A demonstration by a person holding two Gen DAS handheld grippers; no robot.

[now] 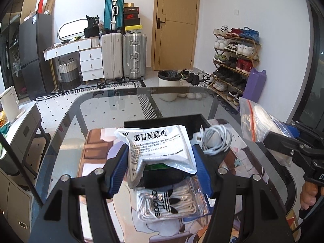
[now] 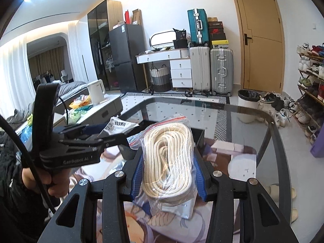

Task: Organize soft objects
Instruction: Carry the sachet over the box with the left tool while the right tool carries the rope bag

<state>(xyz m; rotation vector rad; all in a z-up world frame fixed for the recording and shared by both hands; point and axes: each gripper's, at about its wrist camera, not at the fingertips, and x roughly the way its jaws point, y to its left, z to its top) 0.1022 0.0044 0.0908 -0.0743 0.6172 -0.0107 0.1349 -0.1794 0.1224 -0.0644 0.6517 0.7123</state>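
Both jaws clenched: left gripper (image 1: 161,163) on crinkly foil pouch (image 1: 160,149), right gripper (image 2: 169,173) on bagged coiled rope (image 2: 168,162).

The far glass table (image 1: 113,109) lies bare and passable; nearer, the black box (image 1: 194,121), cable coil (image 1: 217,139) and lace bag (image 1: 172,202) crowd the mat (image 1: 95,147), seemingly close together.

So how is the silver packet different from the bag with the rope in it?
The silver packet is shiny and hides what's inside; the rope bag is clear, showing coiled cream rope. The silver packet has black printed writing; the rope bag has a red zip strip. The left gripper holds the silver packet; the right gripper holds the rope bag. Both are soft and lifted above the glass table.
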